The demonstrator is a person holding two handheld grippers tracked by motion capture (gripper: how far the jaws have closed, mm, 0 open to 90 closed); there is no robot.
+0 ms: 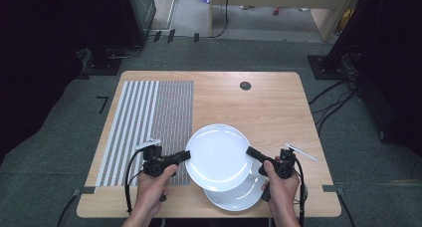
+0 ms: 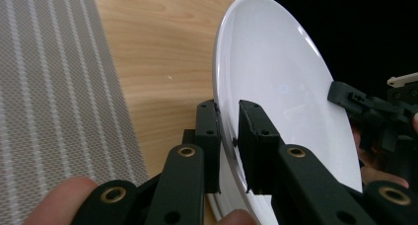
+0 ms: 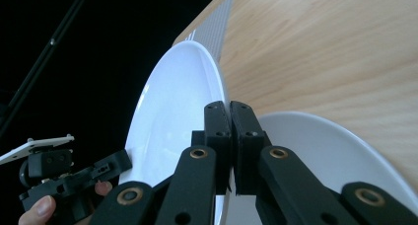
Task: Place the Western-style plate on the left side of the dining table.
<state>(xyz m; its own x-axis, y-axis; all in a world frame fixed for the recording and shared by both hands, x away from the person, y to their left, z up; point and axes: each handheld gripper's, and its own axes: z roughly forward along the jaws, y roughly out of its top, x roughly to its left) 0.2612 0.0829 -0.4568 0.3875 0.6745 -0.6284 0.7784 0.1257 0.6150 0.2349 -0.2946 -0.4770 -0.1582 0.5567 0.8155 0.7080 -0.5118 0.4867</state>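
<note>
Two white plates are at the table's near middle. The upper plate (image 1: pixel 219 156) is held off the table, tilted, over the lower plate (image 1: pixel 239 196), which lies flat near the front edge. My left gripper (image 1: pixel 186 155) is shut on the upper plate's left rim, and my right gripper (image 1: pixel 251 151) is shut on its right rim. In the left gripper view the jaws clamp the thin rim of the upper plate (image 2: pixel 281 87), with the right gripper (image 2: pixel 365 106) across it. In the right gripper view the upper plate (image 3: pixel 172 111) stands edge-on above the lower plate (image 3: pixel 315 151).
A grey striped placemat (image 1: pixel 149 122) covers the table's left part. A thin white stick (image 1: pixel 301 152) lies near the right edge. A black cable hole (image 1: pixel 245 85) sits at the back. Bare wood (image 1: pixel 259 107) stretches behind the plates.
</note>
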